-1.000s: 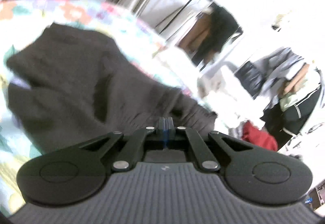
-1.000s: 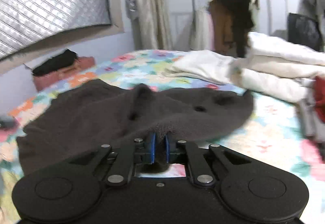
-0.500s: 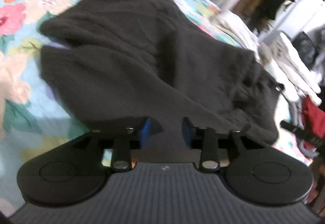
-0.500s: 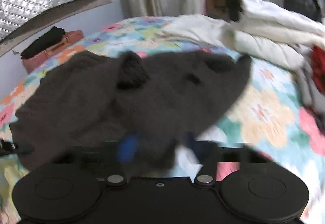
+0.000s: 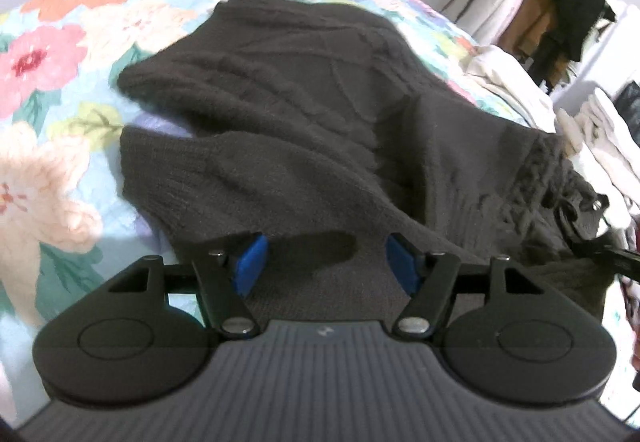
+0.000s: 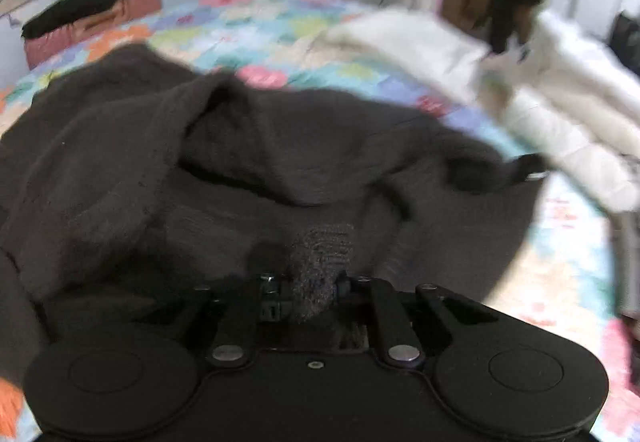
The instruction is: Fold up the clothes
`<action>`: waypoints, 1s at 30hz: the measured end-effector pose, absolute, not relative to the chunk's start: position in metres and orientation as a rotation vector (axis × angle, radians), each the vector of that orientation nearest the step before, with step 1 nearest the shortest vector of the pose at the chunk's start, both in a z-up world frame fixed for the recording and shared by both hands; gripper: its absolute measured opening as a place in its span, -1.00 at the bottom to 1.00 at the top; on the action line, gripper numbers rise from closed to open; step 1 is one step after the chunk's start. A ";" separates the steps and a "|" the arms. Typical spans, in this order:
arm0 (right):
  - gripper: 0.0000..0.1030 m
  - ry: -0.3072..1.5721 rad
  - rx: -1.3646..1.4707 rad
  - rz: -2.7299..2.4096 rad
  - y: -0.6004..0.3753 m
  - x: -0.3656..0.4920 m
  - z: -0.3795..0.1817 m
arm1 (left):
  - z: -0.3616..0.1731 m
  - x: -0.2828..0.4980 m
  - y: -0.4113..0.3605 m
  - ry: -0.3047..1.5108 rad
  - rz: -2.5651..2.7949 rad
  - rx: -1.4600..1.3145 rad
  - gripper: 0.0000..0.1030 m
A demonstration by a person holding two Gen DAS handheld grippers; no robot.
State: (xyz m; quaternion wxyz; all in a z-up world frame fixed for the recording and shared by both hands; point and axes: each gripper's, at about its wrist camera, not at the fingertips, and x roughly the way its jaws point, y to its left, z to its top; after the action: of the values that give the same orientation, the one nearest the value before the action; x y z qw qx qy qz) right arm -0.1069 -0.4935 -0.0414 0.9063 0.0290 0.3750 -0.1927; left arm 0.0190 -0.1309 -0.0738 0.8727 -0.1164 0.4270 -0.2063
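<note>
A dark brown knitted sweater (image 5: pixel 304 121) lies rumpled on the floral bedspread (image 5: pixel 52 89). My left gripper (image 5: pixel 326 262) is open, its blue pads apart just above the sweater's near edge, holding nothing. In the right wrist view the same sweater (image 6: pixel 280 161) fills the middle. My right gripper (image 6: pixel 308 294) has a bunch of the sweater's knit between its fingers; the pads are hidden by the fabric and the frame is blurred.
A pile of white and cream clothes (image 6: pixel 520 81) lies on the bed to the right, also in the left wrist view (image 5: pixel 592 137). A clothes rack with dark garments (image 5: pixel 568 1) stands behind. A reddish box (image 6: pixel 88 29) sits at the far wall.
My left gripper has opened and let go of the sweater, which now lies on the bed. My right gripper opened, then came down over the knit again.
</note>
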 end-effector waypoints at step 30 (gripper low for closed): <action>-0.25 0.799 0.073 -0.741 -0.506 -0.220 -0.052 | -0.073 0.017 -0.130 0.945 -0.470 -0.230 0.49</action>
State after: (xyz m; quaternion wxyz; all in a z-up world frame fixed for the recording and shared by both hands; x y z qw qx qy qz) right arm -0.2202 -0.5065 -0.0523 0.8546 0.0349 0.3798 -0.3525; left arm 0.0166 -0.1305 -0.0730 0.8577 -0.1096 0.4497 -0.2237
